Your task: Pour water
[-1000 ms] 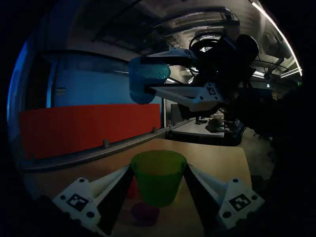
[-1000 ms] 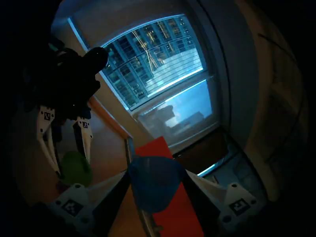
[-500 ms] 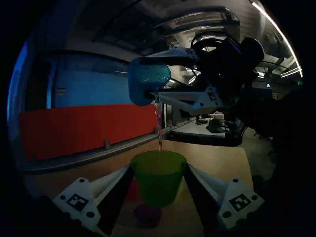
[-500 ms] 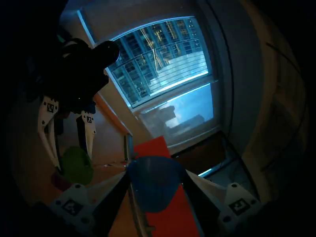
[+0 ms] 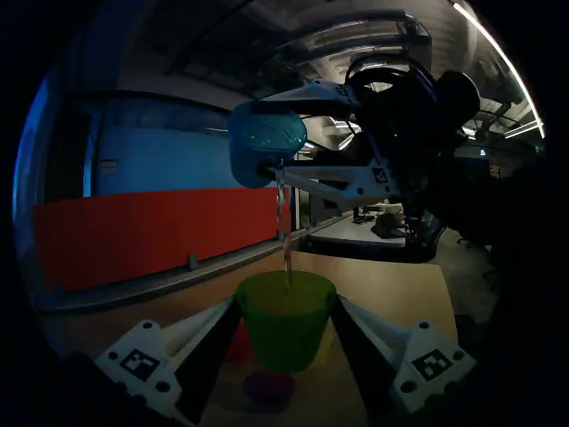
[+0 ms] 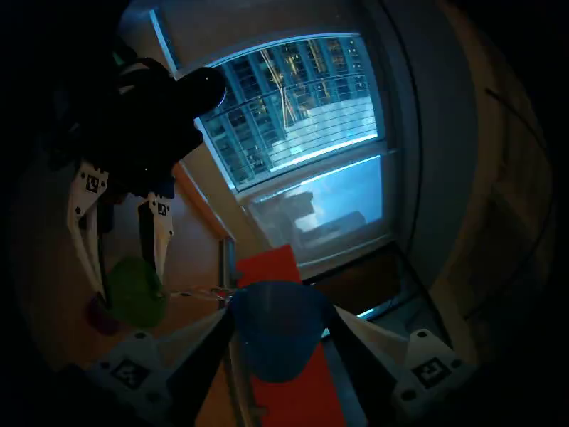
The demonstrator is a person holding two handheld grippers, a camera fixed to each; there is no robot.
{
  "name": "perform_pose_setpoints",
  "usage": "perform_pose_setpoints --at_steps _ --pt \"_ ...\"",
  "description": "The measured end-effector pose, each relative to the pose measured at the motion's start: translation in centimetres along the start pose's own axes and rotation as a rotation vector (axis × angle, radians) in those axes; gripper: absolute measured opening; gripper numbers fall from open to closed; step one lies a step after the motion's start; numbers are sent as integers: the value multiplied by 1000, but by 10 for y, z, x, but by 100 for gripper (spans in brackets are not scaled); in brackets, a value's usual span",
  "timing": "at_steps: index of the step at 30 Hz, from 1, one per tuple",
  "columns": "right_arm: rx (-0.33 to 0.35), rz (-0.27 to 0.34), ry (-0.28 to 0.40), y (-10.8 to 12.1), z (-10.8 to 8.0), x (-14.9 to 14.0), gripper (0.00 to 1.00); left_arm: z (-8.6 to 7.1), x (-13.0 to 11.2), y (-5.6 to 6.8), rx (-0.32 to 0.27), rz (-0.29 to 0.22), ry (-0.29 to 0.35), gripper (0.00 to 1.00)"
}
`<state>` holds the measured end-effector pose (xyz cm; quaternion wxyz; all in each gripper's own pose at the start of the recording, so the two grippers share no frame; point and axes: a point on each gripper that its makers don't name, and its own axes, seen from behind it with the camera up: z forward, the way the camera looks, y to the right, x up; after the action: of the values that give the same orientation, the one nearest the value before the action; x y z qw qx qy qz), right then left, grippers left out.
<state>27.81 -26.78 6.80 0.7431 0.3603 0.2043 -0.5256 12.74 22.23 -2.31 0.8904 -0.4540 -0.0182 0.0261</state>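
- Pouring underway: right tongs (image 5: pixel 267 139) are clamped on a blue cup (image 5: pixel 259 146), one finger on each side of its wall. The cup is tipped onto its side, high up and well above the worktop (image 5: pixel 398 285).
- Left tongs (image 5: pixel 284 313) are closed around a green cup (image 5: pixel 286 331), held upright, low and near, a finger against each side. Cannot tell whether its base touches the worktop. A small purple thing (image 5: pixel 269 388) lies just below it.
- A thin stream of water (image 5: pixel 283 228) falls from the blue cup's lower lip into the green cup's mouth, entering toward the far rim.
- Risk 1, miss: the entry point is close to the far rim. A small drift of either hand, left-right or near-far, would put water on the worktop.
- Risk 2, overshoot: a steeper tip would thicken the stream and throw it out in an arc past the rim.
- Risk 3, splash: the drop is long, so water may bounce out as the level rises.
- Risk 4, overfill: the light is dim and the fill level is not readable, so the stopping point would be a guess.
- Risk 5, slip: the green cup tapers and gains weight as it fills, so it could slide down between the fingers. A wet lip on the blue cup could let it twist in its grip.
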Motion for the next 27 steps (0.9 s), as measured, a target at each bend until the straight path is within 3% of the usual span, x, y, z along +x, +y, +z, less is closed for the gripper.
perform_pose_setpoints --at_steps 27 --pt "-16 -87 -10 9 10 -8 92 5 3 -5 -2 1 -2 87"
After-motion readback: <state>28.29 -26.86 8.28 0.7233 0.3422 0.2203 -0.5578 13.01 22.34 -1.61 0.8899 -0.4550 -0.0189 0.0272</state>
